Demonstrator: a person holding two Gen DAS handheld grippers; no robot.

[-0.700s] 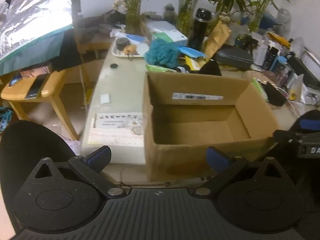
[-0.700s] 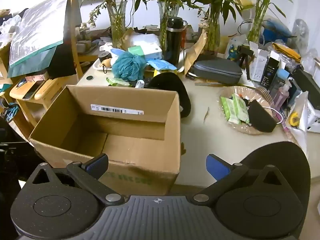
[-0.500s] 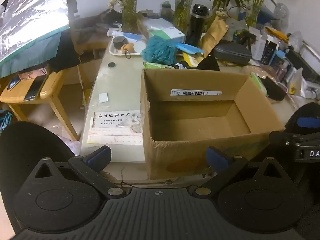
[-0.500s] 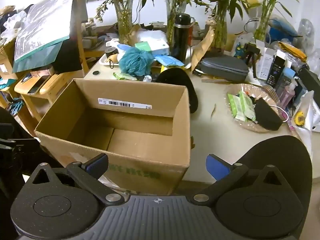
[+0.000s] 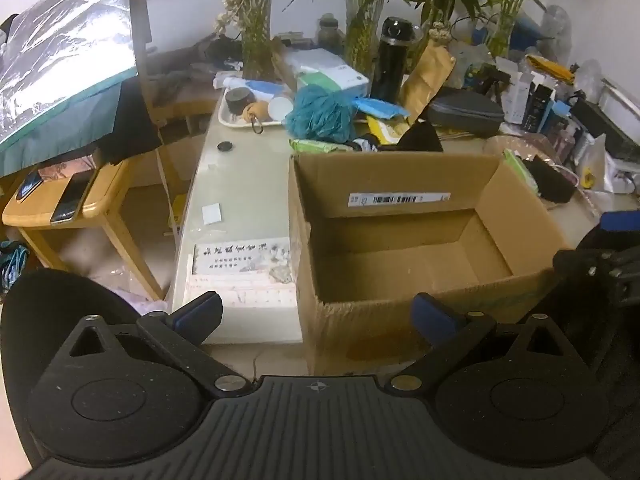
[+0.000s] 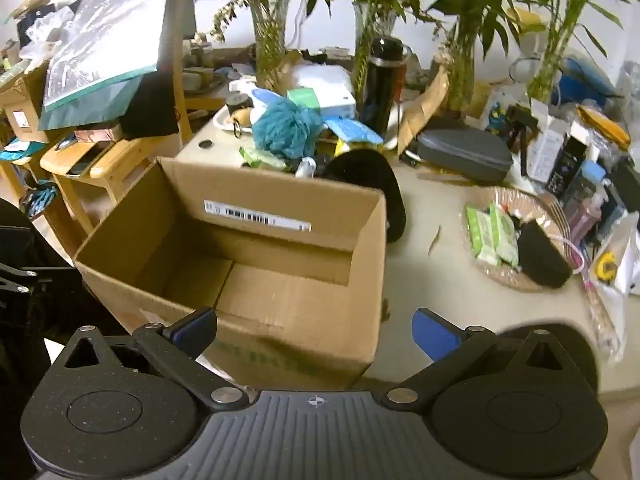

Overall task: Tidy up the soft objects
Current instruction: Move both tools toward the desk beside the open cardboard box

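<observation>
both the left gripper [image 5: 316,316] and right gripper [image 6: 314,326] hang spread wide and empty before the empty cardboard box [image 6: 280,280]. the teal bath pouf [image 6: 288,128] sits behind it among clutter, so reaching over could snag the box's rim or topple the black flask [image 6: 380,80]

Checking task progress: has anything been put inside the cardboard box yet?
No, the cardboard box shows only its bare brown floor and walls inside.

White wall [image 5: 192,4], pale cluttered desk [image 5: 248,176], wooden side table [image 5: 100,200] beside it.
</observation>
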